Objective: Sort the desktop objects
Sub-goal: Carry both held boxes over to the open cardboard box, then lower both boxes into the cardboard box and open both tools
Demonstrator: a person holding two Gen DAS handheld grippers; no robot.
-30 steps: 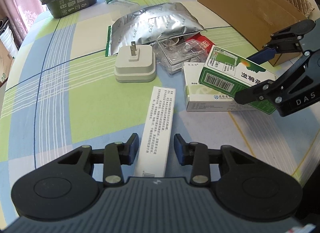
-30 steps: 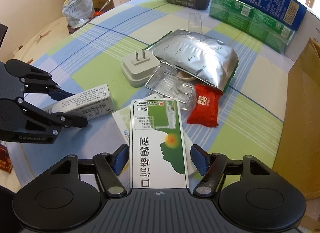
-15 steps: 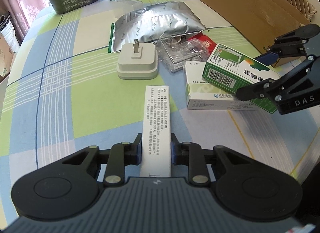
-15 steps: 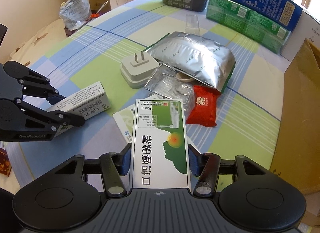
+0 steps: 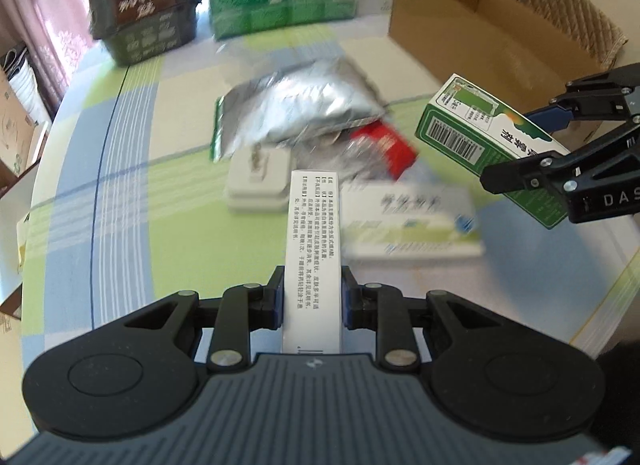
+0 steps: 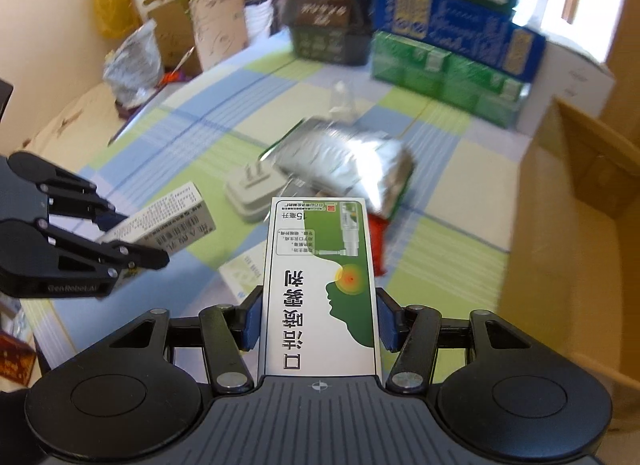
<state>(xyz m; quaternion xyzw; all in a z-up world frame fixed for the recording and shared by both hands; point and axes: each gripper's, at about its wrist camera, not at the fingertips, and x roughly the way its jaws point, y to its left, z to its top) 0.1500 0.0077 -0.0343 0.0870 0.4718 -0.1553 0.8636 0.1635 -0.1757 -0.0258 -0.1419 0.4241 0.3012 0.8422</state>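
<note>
Both boxes are up off the tabletop [image 5: 132, 193]. The left gripper [image 5: 312, 301] is clamped on a narrow white box [image 5: 314, 249] that runs up the middle of the left view, printed side up. The right gripper [image 6: 318, 319] is clenched on a green and white spray box [image 6: 320, 289] in the centre of the right view; the same box shows at the right edge of the left view, tilted, with its barcode end pointing up and left.

Left lying in the middle of both frames are a foil pouch [image 5: 296, 105], a white plug adapter [image 5: 260, 181], a red packet [image 5: 384, 149] and a flat white and green box [image 5: 412, 225]. An open cardboard carton [image 5: 492, 37] stands at the upper right of the left view and fills the right edge of the right view. It looks like the likely drop place, though I cannot be sure.

To do this step well, I'd say carry both boxes level and high enough to pass over the pouch and adapter. Each is pinched only near its close end, so a quick swing could twist it in the pads. Bring one gripper over the carton at a time so the two do not knock together, lower it past the rim, then let go.
</note>
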